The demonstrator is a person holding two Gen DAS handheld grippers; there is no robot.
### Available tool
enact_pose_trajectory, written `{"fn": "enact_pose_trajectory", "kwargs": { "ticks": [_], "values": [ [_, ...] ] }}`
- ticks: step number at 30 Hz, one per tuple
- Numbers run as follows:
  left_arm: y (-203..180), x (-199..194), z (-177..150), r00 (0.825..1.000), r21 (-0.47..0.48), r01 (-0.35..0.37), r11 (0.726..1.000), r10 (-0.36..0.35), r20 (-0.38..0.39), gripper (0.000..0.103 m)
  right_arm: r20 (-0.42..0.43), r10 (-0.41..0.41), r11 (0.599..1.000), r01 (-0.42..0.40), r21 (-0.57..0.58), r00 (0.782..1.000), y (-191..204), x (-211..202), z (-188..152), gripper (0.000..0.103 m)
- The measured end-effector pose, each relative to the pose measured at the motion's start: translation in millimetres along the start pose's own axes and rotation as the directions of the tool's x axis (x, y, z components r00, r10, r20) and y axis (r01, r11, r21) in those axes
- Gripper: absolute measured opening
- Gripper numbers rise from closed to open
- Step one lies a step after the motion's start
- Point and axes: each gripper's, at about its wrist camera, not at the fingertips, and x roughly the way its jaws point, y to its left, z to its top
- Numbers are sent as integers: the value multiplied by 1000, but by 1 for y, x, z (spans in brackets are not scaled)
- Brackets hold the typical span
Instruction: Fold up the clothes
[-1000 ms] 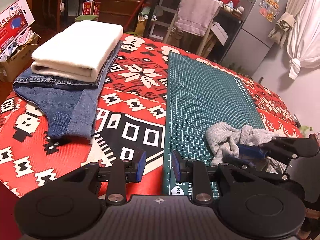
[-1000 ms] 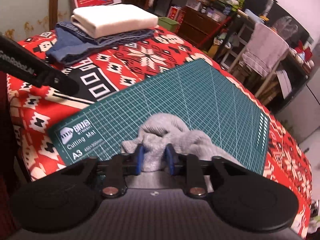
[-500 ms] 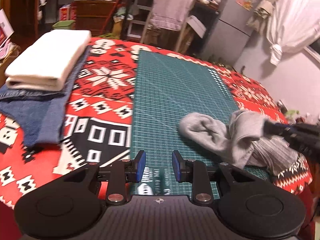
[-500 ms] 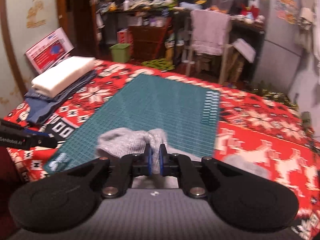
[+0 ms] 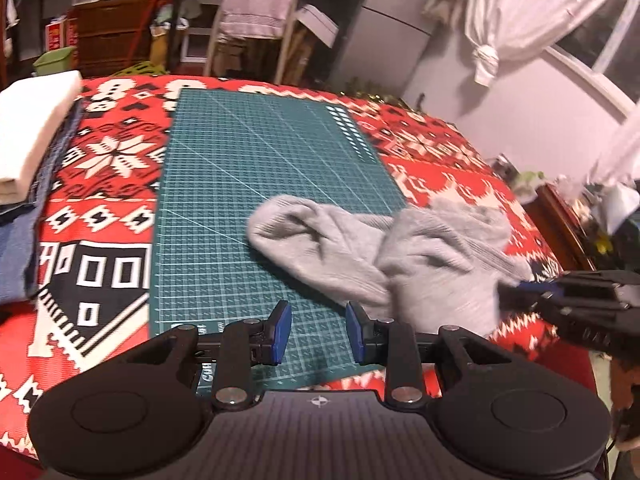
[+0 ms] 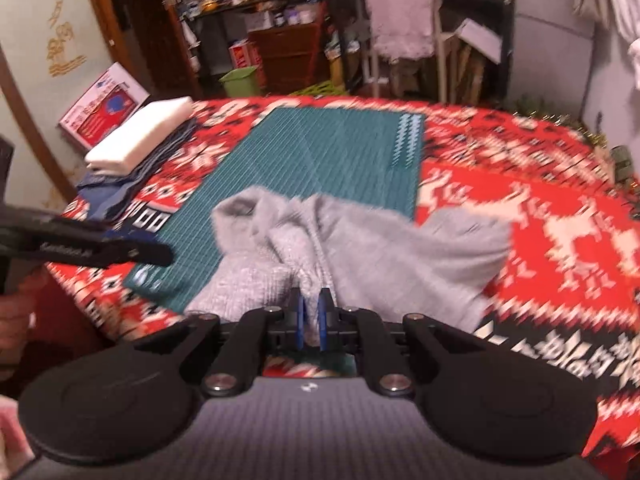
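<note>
A crumpled grey knit garment [image 5: 384, 256] lies across the near right part of the green cutting mat [image 5: 248, 168] and spills onto the red patterned cloth. My right gripper [image 6: 310, 314] is shut on a fold of the grey garment [image 6: 360, 248] at its near edge. It shows as a black arm [image 5: 576, 304] at the right of the left wrist view. My left gripper [image 5: 318, 330] stands open over the mat's near edge, just left of the garment, with nothing between its fingers.
A folded white cloth [image 5: 28, 132] rests on folded blue jeans [image 5: 16, 252] at the left of the red patterned tablecloth [image 5: 100, 184]. Shelves, a chair with a towel [image 6: 400, 16] and boxes crowd the room behind. A person's hand [image 6: 16, 320] holds the left gripper.
The right gripper has pulled the grey garment rightward and toward the near edge, spreading it off the mat onto the red cloth. The left gripper has swung right and stays open.
</note>
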Motion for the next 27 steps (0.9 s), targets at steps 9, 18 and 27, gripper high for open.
{"fn": "enact_pose_trajectory", "kwargs": {
  "ticks": [9, 18, 27],
  "values": [
    [-12, -5, -4, 999, 32, 35, 999, -35, -21, 34, -115, 113, 994, -112, 19, 987, 16, 13, -21, 8],
    [-15, -1, -14, 985, 34, 128, 991, -123, -122, 34, -162, 229, 973, -226, 37, 960, 34, 26, -31, 8],
    [9, -5, -23, 974, -82, 156, 984, -167, -153, 34, -148, 328, 944, -328, 22, 933, 65, 51, -19, 8]
  ]
}}
